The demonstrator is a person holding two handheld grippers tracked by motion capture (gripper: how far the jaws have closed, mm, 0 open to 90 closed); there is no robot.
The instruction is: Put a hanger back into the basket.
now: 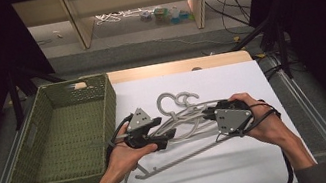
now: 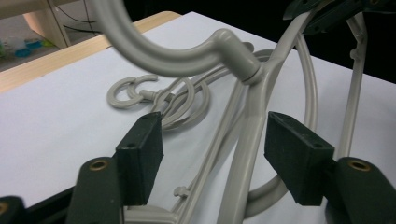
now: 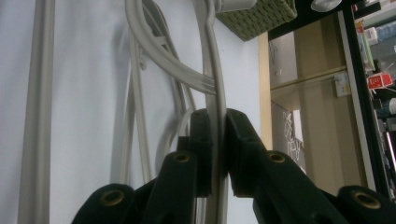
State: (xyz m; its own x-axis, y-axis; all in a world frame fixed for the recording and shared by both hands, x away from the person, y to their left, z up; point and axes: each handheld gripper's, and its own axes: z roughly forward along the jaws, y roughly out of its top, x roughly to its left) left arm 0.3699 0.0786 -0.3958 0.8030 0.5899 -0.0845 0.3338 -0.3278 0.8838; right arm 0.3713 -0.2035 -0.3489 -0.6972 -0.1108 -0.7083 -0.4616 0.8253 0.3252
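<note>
1. In the right gripper view the right gripper [image 3: 217, 140] is pinched on a thin arm of a grey hanger [image 3: 215, 70], its pads pressed against the plastic from both sides at the centre of the frame; in the high view this gripper [image 1: 207, 114] sits right of centre, held by the person's right hand [image 1: 263, 122].
2. In the left gripper view the left gripper [image 2: 212, 154] stands spread, one pad on either side of a hanger's shoulder bar without touching it; the hanger's hook [image 2: 154, 51] curves across the upper left of the frame; in the high view the left hand [image 1: 126, 156] holds this gripper [image 1: 167, 128] left of centre.
3. The hangers [image 1: 181, 118] lie tangled in a pile on the white table [image 1: 245, 168] at mid frame, their hooks overlapping toward the top.
4. A green woven basket [image 1: 64, 134] stands at the left of the high view, just beside the left hand.
</note>
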